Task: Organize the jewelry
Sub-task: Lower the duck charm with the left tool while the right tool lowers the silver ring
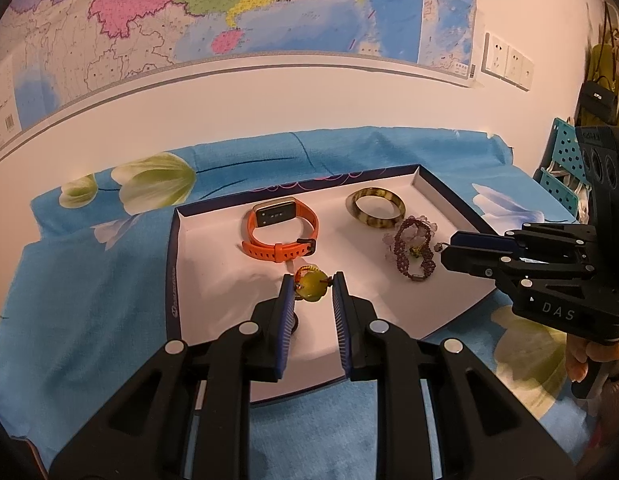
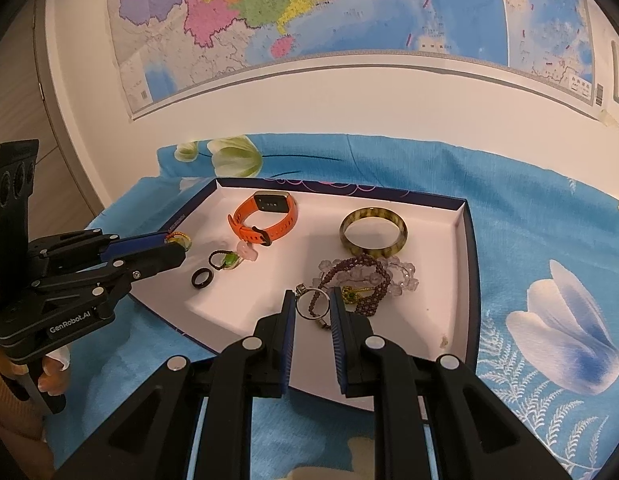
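A: We see a blue flowered cloth (image 2: 529, 208) spread under a shallow white-lined box tray with a dark blue rim (image 2: 467, 248), a coloured wall map (image 2: 309, 20) hanging behind.

B: And our two tools?

A: The left gripper (image 1: 310, 285) has its jaws narrowed onto a yellow-green glass bead on an orange cord (image 1: 311, 287). Both blue pads touch it, and it sits between the tips over the tray's near left part. From the right wrist view the same bead (image 2: 180, 241) shows at the end of that gripper (image 2: 177, 246).

B: The right one?

A: The right gripper (image 2: 312, 305) is closed nearly as far, onto a thin silver ring (image 2: 309, 307). The ring stands between the pads, touching both, just above the tray floor.

B: What lies around them?

A: Largest first: an orange-strapped smartwatch with a pale rectangular case (image 2: 265, 216) at the tray's back, and to its right a mottled amber-and-brown bangle (image 2: 373, 232). Just in front of the bangle we find a dark purple beaded bracelet (image 2: 369, 280) tangled with clear faceted beads (image 2: 401, 276), touching the right gripper's outer finger. A small green-stoned gold piece (image 2: 351, 294) sits beside that finger.

B: And the smaller bits?

A: A green pendant on a dark cord (image 2: 227, 260) with a pink charm (image 2: 247, 251) beside it, then a plain black ring (image 2: 200, 279), all between the two grippers. A hand (image 2: 53, 376) grips the left handle.
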`<state>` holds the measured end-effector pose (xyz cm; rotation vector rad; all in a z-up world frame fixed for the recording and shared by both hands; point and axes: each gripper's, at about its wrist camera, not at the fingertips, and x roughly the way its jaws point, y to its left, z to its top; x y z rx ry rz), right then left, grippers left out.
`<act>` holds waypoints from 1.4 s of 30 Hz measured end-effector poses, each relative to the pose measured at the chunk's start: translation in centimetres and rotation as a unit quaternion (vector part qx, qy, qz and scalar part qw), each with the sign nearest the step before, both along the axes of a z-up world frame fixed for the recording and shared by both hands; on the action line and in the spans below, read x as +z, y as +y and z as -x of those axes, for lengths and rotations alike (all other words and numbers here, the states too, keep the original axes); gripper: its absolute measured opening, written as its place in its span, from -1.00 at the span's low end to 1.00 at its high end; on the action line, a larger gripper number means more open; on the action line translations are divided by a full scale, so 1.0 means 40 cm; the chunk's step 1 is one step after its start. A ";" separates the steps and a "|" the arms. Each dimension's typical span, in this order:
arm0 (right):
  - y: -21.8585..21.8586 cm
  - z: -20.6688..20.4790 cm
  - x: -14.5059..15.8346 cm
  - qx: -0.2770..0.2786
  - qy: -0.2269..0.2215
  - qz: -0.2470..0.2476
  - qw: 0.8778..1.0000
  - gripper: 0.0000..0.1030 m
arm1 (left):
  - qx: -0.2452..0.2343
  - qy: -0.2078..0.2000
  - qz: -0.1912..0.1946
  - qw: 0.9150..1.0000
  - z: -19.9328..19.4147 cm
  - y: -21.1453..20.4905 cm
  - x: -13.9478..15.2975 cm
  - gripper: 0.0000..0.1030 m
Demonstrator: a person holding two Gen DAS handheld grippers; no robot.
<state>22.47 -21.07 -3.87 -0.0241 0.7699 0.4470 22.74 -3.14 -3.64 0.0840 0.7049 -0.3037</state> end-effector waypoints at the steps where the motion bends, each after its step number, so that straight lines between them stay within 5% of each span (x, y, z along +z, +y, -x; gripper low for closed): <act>1: 0.000 0.000 -0.001 0.000 0.000 0.001 1.000 -0.70 | 0.000 0.001 0.000 1.000 -0.001 -0.001 -0.001 -0.62; 42: 0.010 -0.021 -0.009 -0.006 0.007 0.008 1.000 -0.70 | 0.009 0.013 -0.005 1.000 -0.024 -0.001 -0.017 -0.62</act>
